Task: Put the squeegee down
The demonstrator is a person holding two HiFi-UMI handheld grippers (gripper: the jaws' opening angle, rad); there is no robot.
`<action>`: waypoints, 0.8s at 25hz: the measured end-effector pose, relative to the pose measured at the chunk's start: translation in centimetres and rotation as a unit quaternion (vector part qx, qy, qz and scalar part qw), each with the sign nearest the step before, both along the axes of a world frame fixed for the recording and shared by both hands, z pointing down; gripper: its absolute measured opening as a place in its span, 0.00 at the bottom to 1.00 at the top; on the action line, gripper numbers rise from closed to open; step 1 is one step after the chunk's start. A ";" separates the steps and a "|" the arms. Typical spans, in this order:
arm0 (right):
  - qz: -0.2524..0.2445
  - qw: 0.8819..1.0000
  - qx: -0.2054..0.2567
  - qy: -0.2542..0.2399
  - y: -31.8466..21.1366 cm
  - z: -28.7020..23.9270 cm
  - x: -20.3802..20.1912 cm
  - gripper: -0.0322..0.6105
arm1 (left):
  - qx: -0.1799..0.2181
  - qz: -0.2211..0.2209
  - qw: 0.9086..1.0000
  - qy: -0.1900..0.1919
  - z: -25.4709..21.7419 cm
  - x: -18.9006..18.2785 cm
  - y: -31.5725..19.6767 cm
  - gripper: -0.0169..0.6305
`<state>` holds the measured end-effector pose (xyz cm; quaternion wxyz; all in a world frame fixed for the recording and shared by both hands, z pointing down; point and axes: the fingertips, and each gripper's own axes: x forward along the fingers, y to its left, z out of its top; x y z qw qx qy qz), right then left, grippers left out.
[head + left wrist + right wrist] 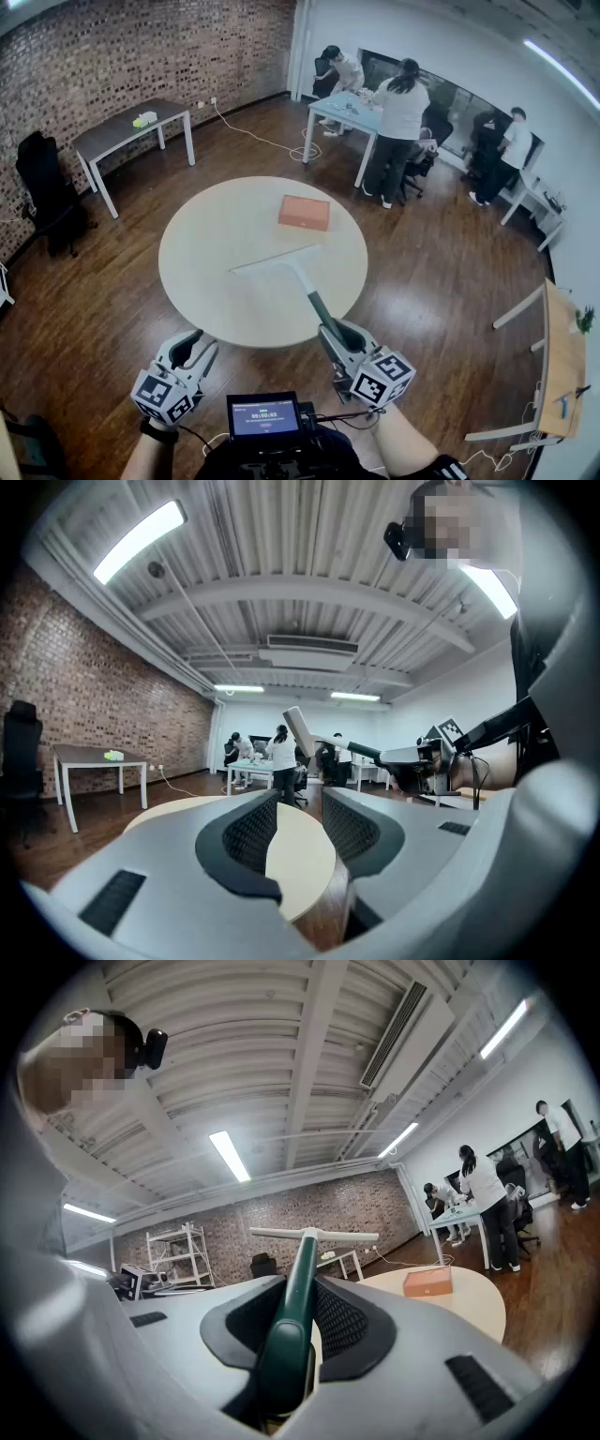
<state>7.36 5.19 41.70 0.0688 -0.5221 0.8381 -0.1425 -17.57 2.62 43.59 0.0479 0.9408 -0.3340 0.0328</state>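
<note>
Green-handled squeegee [281,260] aloft over the round bench [216,244]
The right gripper [339,339] has its fingers [352,1321] clamped on the handle, blade above the bench near an orange box [304,213]; the left gripper [192,342] is slightly parted, empty.

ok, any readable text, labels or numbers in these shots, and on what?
None can be read outright.
Small screen at the person's chest: one line of characters, too small to read.
Marker cubes: black-and-white square patterns, no words.
Orange box and squeegee: no print visible.
</note>
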 end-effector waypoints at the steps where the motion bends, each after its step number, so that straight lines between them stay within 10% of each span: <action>1: 0.002 1.000 0.002 0.003 -0.4 -0.1 0.1 0.23 | -0.003 0.004 1.000 0.002 0.1 0.1 -0.3 0.27; 20: -0.019 0.995 -0.045 0.092 -23.3 6.8 2.7 0.23 | -0.048 -0.012 0.999 -0.022 3.6 3.1 -11.9 0.27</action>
